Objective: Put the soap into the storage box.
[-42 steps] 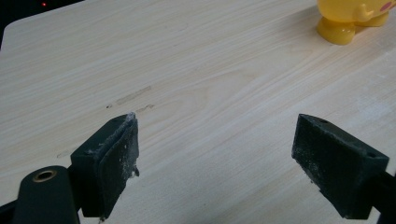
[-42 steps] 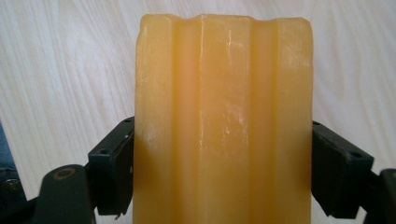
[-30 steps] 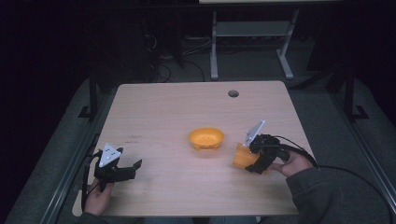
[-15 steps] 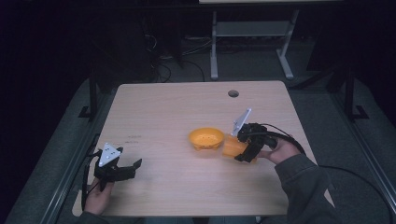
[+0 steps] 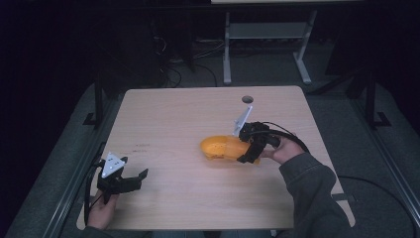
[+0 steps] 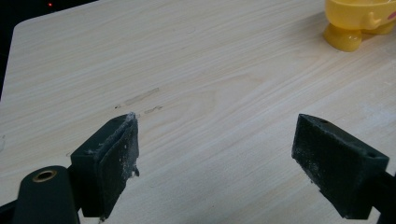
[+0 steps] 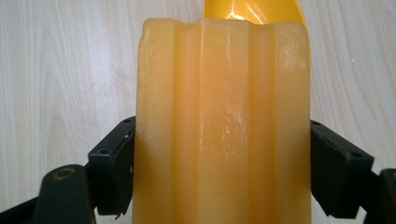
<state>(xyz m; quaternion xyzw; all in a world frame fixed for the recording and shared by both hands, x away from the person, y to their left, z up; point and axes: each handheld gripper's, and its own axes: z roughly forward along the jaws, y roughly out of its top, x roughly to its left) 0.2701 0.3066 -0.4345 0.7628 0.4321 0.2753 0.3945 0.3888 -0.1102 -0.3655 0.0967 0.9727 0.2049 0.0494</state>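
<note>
Pale orange ribbed plastic cup (image 7: pixel 223 121) clamped between right gripper (image 5: pixel 247 144) jaws, tipped toward orange plastic bowl (image 5: pixel 218 147), possibly touching its rim; both right of centre on light wooden table (image 5: pixel 188 109). Left gripper (image 5: pixel 130 179) at near left corner, jaws wide apart, holding nothing.

Bowl (image 5: pixel 218 147): on the counter (image 5: pixel 188 109), near its middle, a little toward the right.
Block (image 7: pixel 223 126): between the right claw's (image 5: pixel 249 147) jaws, just right of the bowl, at its rim.
Left claw (image 5: pixel 130 179): near the counter's front left corner, well apart from the bowl.
</note>
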